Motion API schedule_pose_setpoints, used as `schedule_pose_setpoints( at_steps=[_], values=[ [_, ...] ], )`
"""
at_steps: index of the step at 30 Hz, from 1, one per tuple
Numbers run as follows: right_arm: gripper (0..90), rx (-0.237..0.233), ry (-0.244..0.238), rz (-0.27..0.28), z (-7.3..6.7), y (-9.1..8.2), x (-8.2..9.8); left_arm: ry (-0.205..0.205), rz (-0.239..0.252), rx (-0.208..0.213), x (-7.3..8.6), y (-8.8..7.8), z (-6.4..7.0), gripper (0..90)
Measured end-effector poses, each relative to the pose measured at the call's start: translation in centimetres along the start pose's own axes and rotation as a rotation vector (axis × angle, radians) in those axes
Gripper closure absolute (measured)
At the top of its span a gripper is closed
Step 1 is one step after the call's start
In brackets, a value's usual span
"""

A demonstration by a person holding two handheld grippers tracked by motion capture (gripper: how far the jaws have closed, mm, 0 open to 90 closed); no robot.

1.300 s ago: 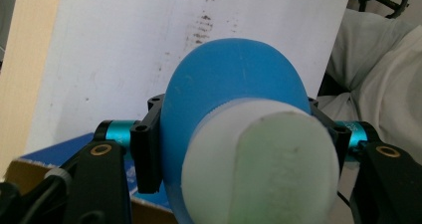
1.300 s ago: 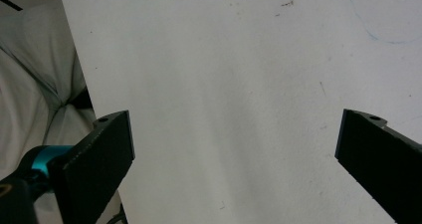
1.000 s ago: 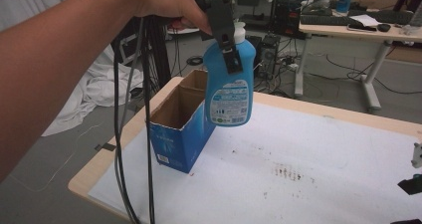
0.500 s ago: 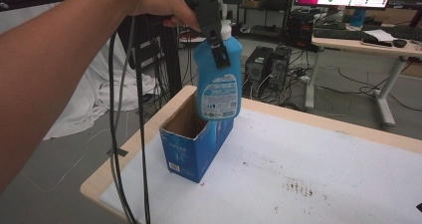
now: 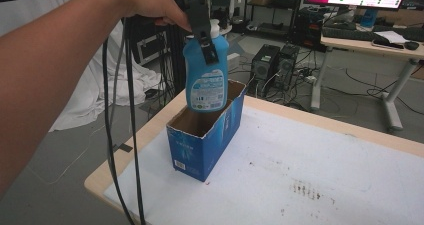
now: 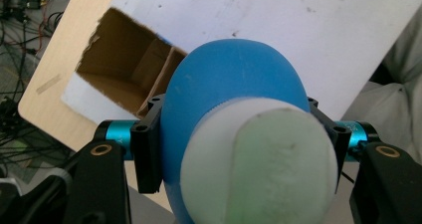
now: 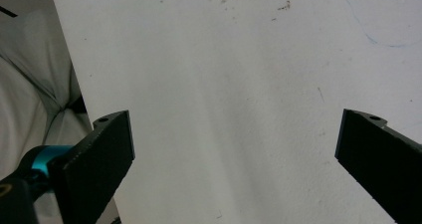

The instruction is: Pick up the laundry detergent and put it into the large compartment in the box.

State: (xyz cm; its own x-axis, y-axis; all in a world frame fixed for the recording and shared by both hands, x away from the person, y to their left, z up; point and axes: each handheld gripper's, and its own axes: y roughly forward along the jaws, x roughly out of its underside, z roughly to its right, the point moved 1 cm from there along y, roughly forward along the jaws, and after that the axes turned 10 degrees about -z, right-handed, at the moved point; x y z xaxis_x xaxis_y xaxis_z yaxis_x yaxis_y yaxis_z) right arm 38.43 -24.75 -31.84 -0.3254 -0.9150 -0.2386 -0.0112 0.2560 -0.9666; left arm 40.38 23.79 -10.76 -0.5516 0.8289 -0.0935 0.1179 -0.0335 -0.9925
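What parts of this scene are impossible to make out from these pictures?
- Bottle: in the left gripper view its white cap hides the body below.
- Box: its floor is hidden by its own walls in the high view and partly by the bottle in the left gripper view.
- Bottle label: print too small and blurred, high view.
- Right hand-held gripper: body cut off by the bottom edge.

A hand (image 5: 150, 5) holds the left gripper (image 5: 202, 32), clamped on a blue bottle (image 5: 206, 77) with a white cap. The bottle hangs upright over an open blue cardboard box (image 5: 207, 135) on a white-topped table (image 5: 310, 185). Black cables (image 5: 120, 135) trail down.
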Motion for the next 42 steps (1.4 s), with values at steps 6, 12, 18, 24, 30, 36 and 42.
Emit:
schedule_pose_setpoints(
  at_steps=[6, 12, 18, 24, 30, 36, 42],
  values=[
    [1.1, -0.001, 0.008, -0.002, 0.0, 0.0, 0.0, -0.005, -0.018, -0.010, 0.6, 1.8, -0.5, 37.9],
    [1.1, 0.001, 0.006, -0.005, 0.0, 0.1, -0.1, -0.002, -0.023, -0.004, 0.9, 4.0, -0.7, 37.9],
    [1.1, 0.000, 0.013, -0.006, 0.0, 0.3, 0.0, 0.009, -0.025, 0.004, 1.2, 6.6, -0.7, 37.9],
    [1.1, -0.004, 0.014, -0.013, 0.1, 0.5, 0.0, 0.014, -0.053, 0.020, 1.2, 9.3, -0.8, 37.9],
    [1.1, -0.007, 0.021, -0.018, 0.1, 0.6, 0.1, 0.030, -0.082, 0.035, 1.1, 11.9, -1.0, 37.9],
    [1.1, -0.013, 0.028, -0.024, 0.2, 0.9, 0.1, 0.020, -0.083, 0.041, 1.1, 13.6, -1.2, 37.9],
    [1.1, -0.019, 0.031, -0.029, 0.3, 1.2, 0.1, 0.013, -0.096, 0.050, 1.2, 15.4, -1.3, 37.8]
  ],
)
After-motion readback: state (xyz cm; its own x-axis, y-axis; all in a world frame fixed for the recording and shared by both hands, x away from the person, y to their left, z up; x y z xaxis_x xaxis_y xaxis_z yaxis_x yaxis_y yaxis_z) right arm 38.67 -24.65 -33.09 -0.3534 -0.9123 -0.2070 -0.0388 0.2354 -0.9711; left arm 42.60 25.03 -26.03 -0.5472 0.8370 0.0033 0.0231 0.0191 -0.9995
